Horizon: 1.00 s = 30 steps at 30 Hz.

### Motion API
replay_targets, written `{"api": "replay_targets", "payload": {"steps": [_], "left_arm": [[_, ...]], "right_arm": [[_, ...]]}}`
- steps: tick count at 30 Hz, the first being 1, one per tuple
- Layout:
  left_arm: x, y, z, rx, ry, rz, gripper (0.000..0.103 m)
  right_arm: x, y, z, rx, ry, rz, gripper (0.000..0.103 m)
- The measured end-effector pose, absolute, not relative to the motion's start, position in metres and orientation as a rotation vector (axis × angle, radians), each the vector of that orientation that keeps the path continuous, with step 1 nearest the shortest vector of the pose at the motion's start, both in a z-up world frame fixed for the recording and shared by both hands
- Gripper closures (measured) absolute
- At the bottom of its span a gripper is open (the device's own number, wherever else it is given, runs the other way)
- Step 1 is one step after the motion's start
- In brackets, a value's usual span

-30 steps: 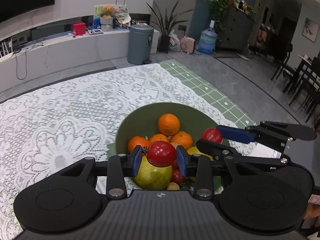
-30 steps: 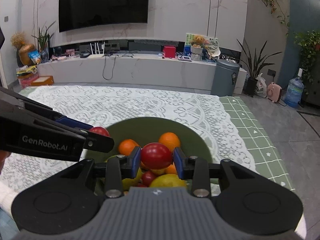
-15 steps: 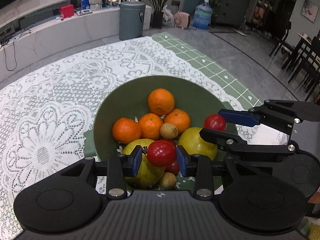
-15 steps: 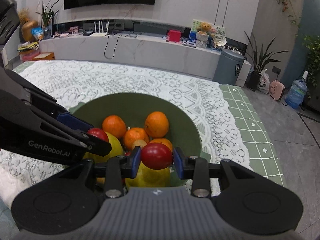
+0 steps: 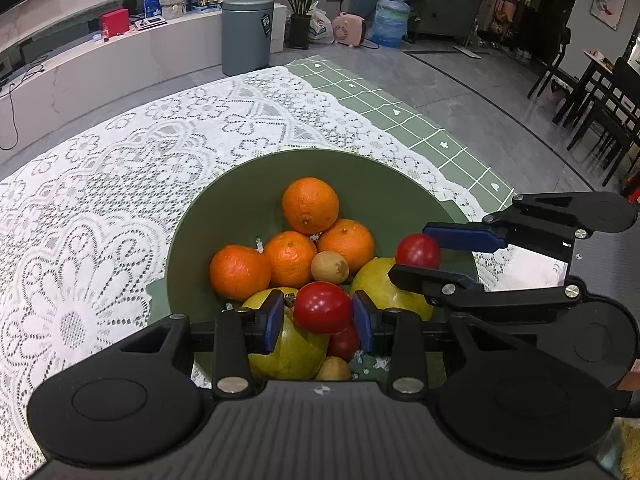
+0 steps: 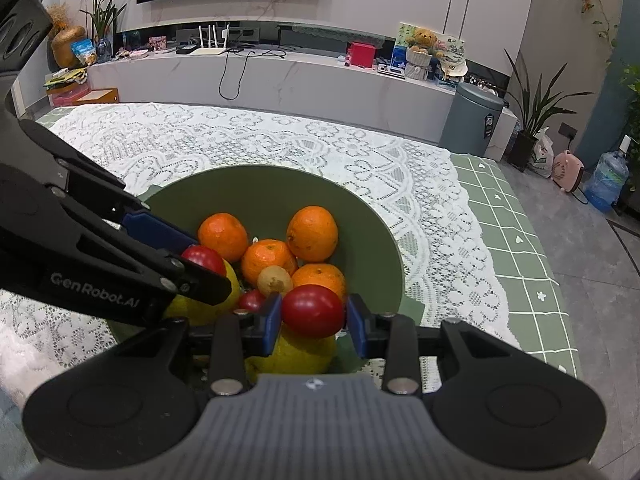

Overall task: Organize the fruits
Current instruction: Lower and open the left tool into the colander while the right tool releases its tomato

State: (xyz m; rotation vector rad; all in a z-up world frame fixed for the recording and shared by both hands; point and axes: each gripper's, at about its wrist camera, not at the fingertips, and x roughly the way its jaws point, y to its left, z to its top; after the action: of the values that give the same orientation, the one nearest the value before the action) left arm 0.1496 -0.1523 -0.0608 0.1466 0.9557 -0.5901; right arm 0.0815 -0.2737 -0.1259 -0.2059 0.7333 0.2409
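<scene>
From the left wrist: the left gripper (image 5: 319, 318) clamps a glossy red tomato (image 5: 323, 307) above a round green bowl (image 5: 384, 184) of oranges (image 5: 310, 205), on a white lace tablecloth (image 5: 100, 184). From the right wrist: the right gripper (image 6: 312, 318) clenches a second red tomato (image 6: 312, 311) over the bowl's near edge.

Left wrist view riding its own gripper, close above the green bowl (image 5: 384, 184), angled down and forward toward a dining corner, right wrist view likewise close, facing the TV wall (image 6: 360, 20) (both share bowl, lace cloth (image 6: 280, 140), grey bin (image 5: 247, 34))
</scene>
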Motion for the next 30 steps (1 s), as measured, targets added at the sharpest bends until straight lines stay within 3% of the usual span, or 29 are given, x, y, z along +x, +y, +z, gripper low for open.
{"api": "replay_targets", "payload": {"steps": [11, 21, 30], "left_arm": [[0.17, -0.163, -0.068, 0.162, 0.977, -0.568, 0.059], [0.169, -0.159, -0.065, 0.144, 0.955, -0.556, 0.044], [0.156, -0.138, -0.041, 0.106, 0.871, -0.507, 0.036]], "right_arm": [[0.083, -0.272, -0.126, -0.223, 0.745, 0.249, 0.07], [0.084, -0.268, -0.121, -0.219, 0.737, 0.263, 0.07], [0.093, -0.26, -0.112, -0.155, 0.768, 0.328, 0.07]]}}
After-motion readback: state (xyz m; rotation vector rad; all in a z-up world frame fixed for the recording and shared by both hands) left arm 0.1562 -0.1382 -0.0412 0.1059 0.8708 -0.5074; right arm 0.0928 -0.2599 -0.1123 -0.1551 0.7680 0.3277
